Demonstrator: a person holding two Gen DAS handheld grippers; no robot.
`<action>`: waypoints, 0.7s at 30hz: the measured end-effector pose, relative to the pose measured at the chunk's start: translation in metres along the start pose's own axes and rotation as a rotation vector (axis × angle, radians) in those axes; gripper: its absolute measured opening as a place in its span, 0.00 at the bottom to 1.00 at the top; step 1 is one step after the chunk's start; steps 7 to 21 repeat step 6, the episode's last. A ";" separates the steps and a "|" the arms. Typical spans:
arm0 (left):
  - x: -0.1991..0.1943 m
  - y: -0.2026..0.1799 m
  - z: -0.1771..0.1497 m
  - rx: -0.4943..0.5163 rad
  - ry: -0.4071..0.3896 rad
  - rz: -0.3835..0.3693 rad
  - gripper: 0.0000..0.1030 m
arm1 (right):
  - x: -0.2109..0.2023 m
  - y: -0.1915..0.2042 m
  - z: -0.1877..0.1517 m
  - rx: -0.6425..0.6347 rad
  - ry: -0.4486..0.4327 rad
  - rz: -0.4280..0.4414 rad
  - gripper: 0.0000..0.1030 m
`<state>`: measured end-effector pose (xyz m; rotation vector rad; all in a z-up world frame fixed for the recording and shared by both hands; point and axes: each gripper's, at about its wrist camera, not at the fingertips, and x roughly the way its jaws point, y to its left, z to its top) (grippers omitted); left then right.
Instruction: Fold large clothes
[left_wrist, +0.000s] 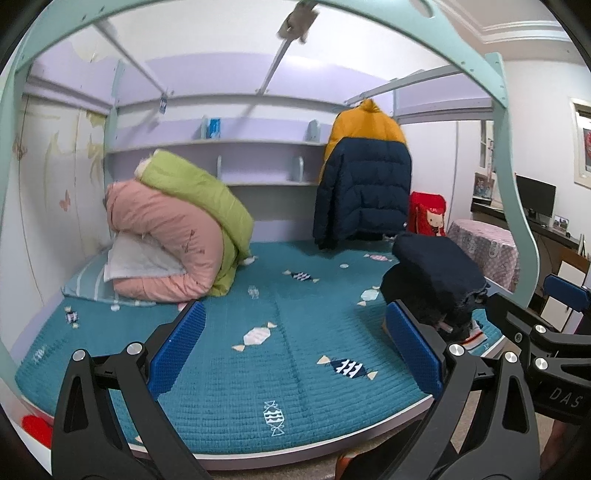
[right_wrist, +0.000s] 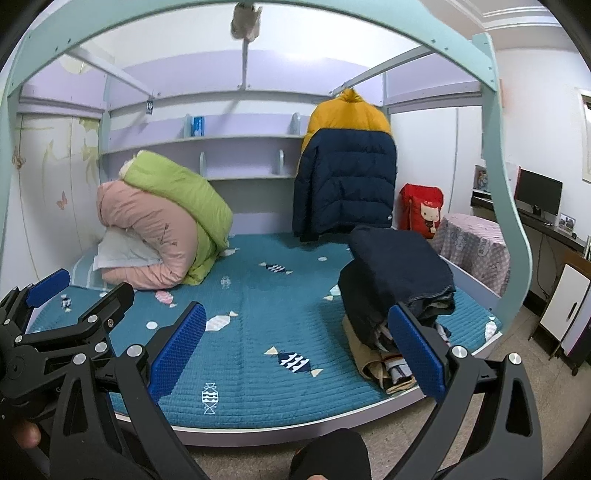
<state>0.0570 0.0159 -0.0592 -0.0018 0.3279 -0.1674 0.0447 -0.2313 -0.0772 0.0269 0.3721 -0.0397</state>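
Left tool open, empty. Right tool open, empty. Both held before bed's front edge, side by side.

Clothes stack on bed's right front corner, dark items on top, tan one beneath; ahead-right of both tools, right tool nearer. Likely already folded.

Jacket, yellow-navy, hangs upright at bed's back right, well apart from tools; probably next, long axis vertical.

Quilts piled back left. Middle of teal cover bare, room to spread.
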 end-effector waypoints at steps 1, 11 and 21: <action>0.006 0.005 -0.002 -0.007 0.010 0.006 0.95 | 0.006 0.004 0.000 -0.008 0.011 0.003 0.93; 0.050 0.059 -0.021 -0.087 0.098 0.069 0.95 | 0.060 0.047 -0.002 -0.069 0.091 0.062 0.93; 0.050 0.059 -0.021 -0.087 0.098 0.069 0.95 | 0.060 0.047 -0.002 -0.069 0.091 0.062 0.93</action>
